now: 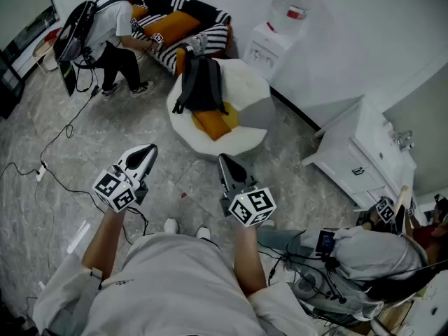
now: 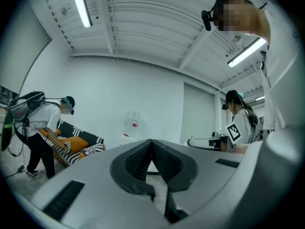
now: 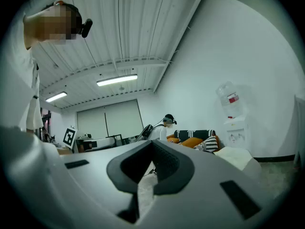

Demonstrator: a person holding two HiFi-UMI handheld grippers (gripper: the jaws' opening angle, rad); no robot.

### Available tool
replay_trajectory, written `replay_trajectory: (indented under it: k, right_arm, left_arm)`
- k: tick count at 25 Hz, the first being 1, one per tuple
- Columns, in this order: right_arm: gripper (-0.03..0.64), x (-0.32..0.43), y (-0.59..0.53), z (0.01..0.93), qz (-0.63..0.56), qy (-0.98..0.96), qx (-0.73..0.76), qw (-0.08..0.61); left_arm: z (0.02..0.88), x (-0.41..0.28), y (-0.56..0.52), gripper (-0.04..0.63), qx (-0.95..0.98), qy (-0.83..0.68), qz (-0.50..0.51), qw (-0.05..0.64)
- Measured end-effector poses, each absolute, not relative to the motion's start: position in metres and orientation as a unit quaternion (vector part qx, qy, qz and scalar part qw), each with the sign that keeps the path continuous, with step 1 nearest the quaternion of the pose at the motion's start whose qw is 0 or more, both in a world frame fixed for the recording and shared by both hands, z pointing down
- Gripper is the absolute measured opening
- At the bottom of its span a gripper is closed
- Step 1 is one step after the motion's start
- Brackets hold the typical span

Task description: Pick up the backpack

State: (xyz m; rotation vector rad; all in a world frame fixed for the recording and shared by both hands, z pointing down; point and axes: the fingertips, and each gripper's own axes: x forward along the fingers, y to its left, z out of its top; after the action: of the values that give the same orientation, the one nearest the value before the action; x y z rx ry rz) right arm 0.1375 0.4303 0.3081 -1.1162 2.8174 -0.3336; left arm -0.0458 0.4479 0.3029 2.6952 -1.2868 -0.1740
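**Claws.** The left claw (image 1: pixel 150 150) and the right claw (image 1: pixel 224 159) were both held level and fully closed. Neither had anything between its jaws.

**Task item.** The black backpack (image 1: pixel 201 82) lay well ahead of both tips, nearer the right claw's line than the left's. It was slumped on a round white seat (image 1: pixel 248 82), with an orange cushion (image 1: pixel 213 122) partly under its near end. No contact had been made.

**Risks noted.**
1. The jaws were shut, so reaching the bag without opening them would only shove it. The bag sat close to the seat's left edge, and a push could tip it to the floor.
2. Loose straps hung down on that same side. A grip on one strap alone would likely let the bag swing and drag the cushion off.
3. Cables (image 1: pixel 59 142) trailed over the floor out to the left of the left claw, a snagging hazard for the feet.
4. A second person (image 1: pixel 112 30) was bent over the sofa (image 1: pixel 183 21) beyond the seat, possibly close to the reach.
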Motion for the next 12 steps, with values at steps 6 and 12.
replay_trajectory:
  k: [6, 12]
  right_arm:
    - [0.006, 0.123, 0.423, 0.308, -0.104, 0.919, -0.377, 0.043]
    - [0.007, 0.117, 0.427, 0.305, -0.11, 0.92, -0.372, 0.051]
  left_arm:
    - [0.314, -0.087, 0.436, 0.003, 0.889, -0.451, -0.045, 0.069]
    - [0.307, -0.094, 0.432, 0.003, 0.892, -0.445, -0.051, 0.066]
